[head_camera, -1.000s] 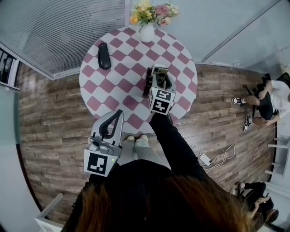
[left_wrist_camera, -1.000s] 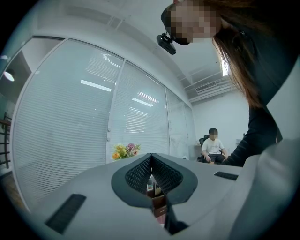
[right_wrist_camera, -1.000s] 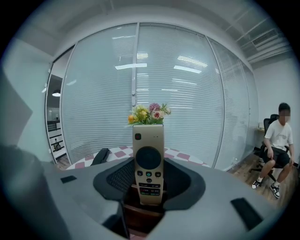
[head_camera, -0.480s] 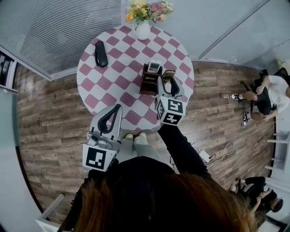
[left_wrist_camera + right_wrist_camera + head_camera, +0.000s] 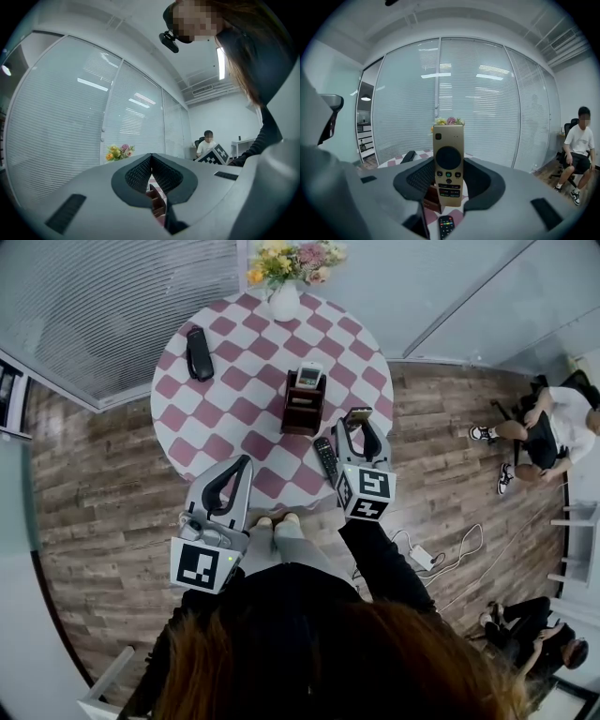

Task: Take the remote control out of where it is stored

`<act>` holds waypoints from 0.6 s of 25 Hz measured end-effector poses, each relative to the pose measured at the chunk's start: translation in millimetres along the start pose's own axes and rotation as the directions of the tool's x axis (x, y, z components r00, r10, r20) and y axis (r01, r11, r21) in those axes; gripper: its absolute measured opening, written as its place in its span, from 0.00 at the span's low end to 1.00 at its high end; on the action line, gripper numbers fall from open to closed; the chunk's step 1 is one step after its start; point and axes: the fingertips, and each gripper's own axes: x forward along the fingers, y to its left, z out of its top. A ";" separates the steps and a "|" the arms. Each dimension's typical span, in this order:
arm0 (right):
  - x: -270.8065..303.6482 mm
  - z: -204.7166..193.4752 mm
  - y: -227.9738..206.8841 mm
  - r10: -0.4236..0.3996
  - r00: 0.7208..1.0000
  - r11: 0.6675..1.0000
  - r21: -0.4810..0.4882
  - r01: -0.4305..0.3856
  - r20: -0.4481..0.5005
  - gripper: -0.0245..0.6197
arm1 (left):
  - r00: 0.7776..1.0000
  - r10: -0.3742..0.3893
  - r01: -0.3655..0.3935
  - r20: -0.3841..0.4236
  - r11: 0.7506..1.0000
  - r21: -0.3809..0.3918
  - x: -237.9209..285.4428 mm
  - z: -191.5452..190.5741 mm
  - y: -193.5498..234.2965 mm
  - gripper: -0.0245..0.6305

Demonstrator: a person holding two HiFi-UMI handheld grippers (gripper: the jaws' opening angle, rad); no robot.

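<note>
My right gripper (image 5: 362, 426) is shut on a gold remote control (image 5: 360, 414), held upright over the table's near right edge. In the right gripper view the gold remote (image 5: 448, 161) stands between the jaws of the right gripper (image 5: 449, 176), buttons facing the camera. The brown wooden holder (image 5: 303, 409) sits mid-table to the left of it with a white remote (image 5: 309, 378) still standing in it. My left gripper (image 5: 231, 486) hangs shut below the table's near edge, holding nothing; its pads (image 5: 151, 161) meet.
A black remote (image 5: 324, 458) lies flat on the pink-checked round table (image 5: 234, 381) beside my right gripper. A black object (image 5: 197, 352) lies far left, a flower vase (image 5: 284, 298) at the back. A seated person (image 5: 548, 432) is on the right; cables (image 5: 441, 563) lie on the floor.
My right gripper has pulled away from the holder to the right and toward me, carrying the gold remote clear of it. The left gripper has stayed put.
</note>
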 end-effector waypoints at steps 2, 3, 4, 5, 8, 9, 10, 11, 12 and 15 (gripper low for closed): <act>-3.1 -12.0 -6.2 0.003 0.999 1.000 -0.027 -0.004 -0.037 0.35 | 1.000 -0.001 0.001 -0.002 1.000 -0.004 1.0 -1.6 0.0 0.05; -4.0 -19.2 -9.6 0.005 0.998 0.999 -0.041 -0.007 -0.060 0.34 | 1.000 -0.002 0.002 -0.003 1.000 -0.005 1.5 -2.4 -0.1 0.05; -4.6 -27.0 -13.4 0.007 0.996 0.999 -0.050 -0.011 -0.086 0.34 | 1.000 -0.003 0.003 -0.003 1.000 -0.006 2.0 -3.1 -0.3 0.05; -4.9 -35.3 -17.6 0.007 0.993 0.998 -0.055 -0.014 -0.114 0.34 | 1.000 -0.004 0.004 -0.003 1.000 -0.007 2.6 -3.5 -0.5 0.05; -6.5 -61.3 -32.0 0.000 0.980 0.997 -0.081 -0.016 -0.201 0.34 | 1.000 -0.006 0.006 0.000 1.000 -0.010 4.2 -3.6 -0.7 0.05; -7.2 -70.3 -36.6 -0.002 0.972 0.995 -0.095 -0.021 -0.235 0.34 | 1.000 -0.007 0.007 -0.001 1.000 -0.011 4.5 -3.7 -0.4 0.05; -7.9 -79.6 -41.2 -0.001 0.962 0.994 -0.104 -0.028 -0.274 0.34 | 1.000 -0.006 0.006 -0.002 1.000 -0.012 4.6 -4.0 0.0 0.05; -8.3 -89.0 -45.8 0.001 0.949 0.994 -0.107 -0.037 -0.315 0.34 | 1.000 -0.005 0.005 -0.003 1.000 -0.014 4.7 -4.4 0.6 0.05; -8.6 -98.0 -50.3 0.006 0.934 0.994 -0.103 -0.045 -0.357 0.34 | 1.000 -0.004 0.004 -0.003 1.000 -0.017 4.8 -4.9 1.4 0.05; -8.7 -120.3 -61.5 0.025 0.884 0.996 -0.062 -0.060 -0.468 0.34 | 1.000 -0.002 0.002 0.001 1.000 -0.025 5.4 -5.5 2.6 0.05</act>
